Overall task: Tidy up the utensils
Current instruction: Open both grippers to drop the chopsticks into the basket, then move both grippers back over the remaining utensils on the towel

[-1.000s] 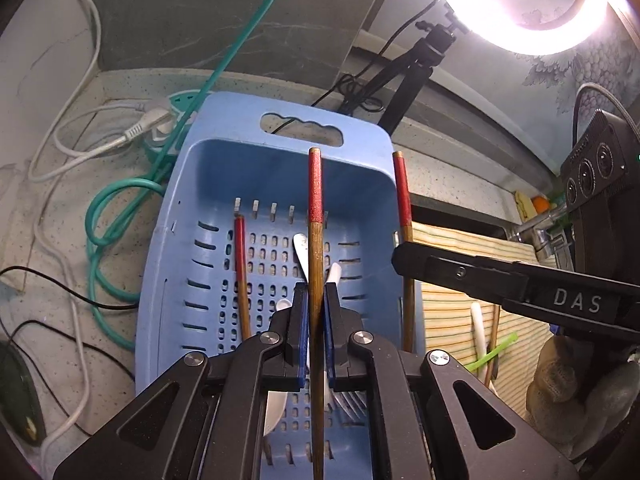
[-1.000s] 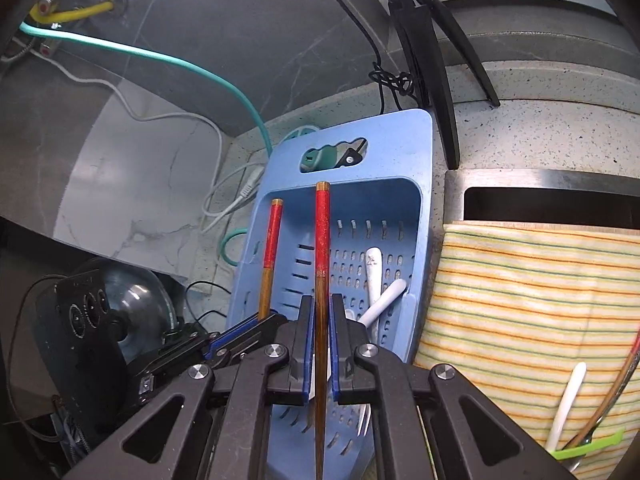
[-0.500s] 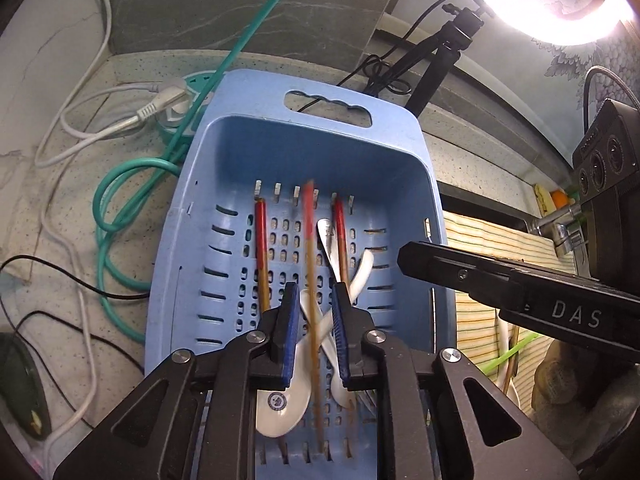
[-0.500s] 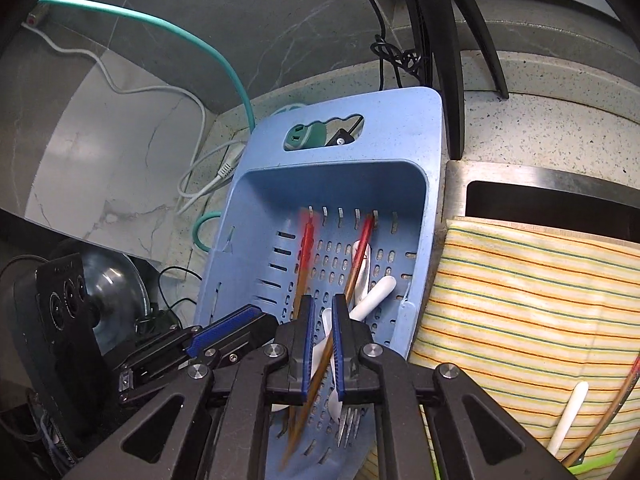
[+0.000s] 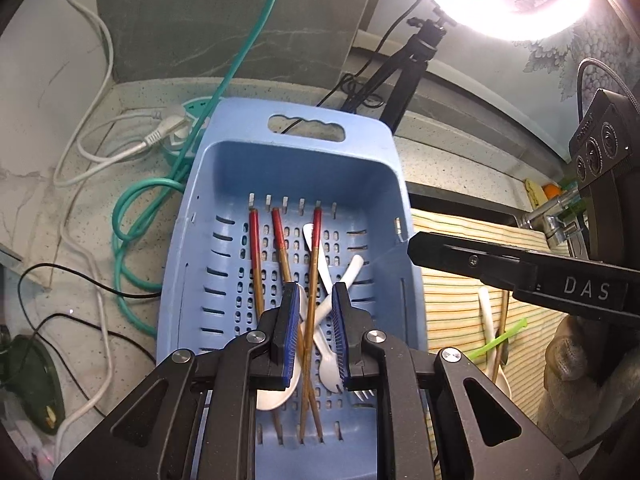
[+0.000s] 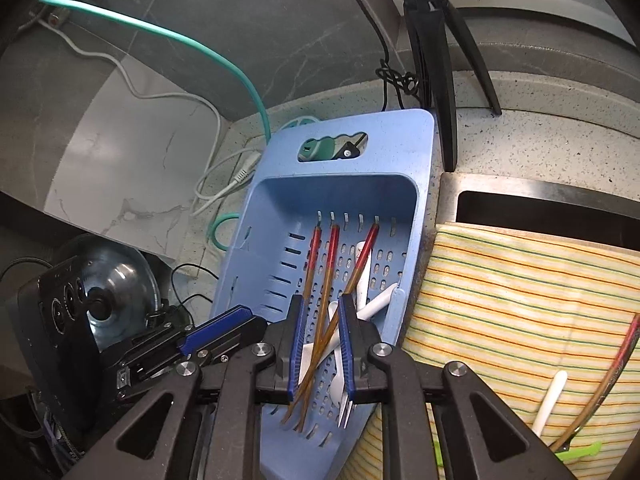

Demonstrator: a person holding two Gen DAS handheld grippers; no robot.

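A blue slotted basket [image 5: 384, 184] [image 6: 416, 208] sits on the speckled counter. Three red-tipped wooden chopsticks [image 5: 256, 256] [image 6: 331, 256] lie in it, over a white plastic spoon [image 5: 272, 398] and white forks [image 5: 332, 376] [image 6: 344, 396]. My left gripper [image 5: 316, 304] is open and empty above the basket's near half. My right gripper [image 6: 323, 312] is open and empty above the same spot. The right gripper shows as a black bar [image 5: 500, 268] in the left wrist view.
A striped yellow cloth [image 6: 520, 288] [image 5: 456, 280] right of the basket holds a white utensil [image 6: 552, 400], a chopstick [image 6: 616, 364] and a green piece [image 5: 500, 340]. Teal and white cables [image 5: 132, 200] lie left of the basket. A tripod [image 6: 432, 40] stands behind it.
Both grippers opened and let go of their chopsticks. The two chopsticks dropped into the basket and now lie beside the third one.
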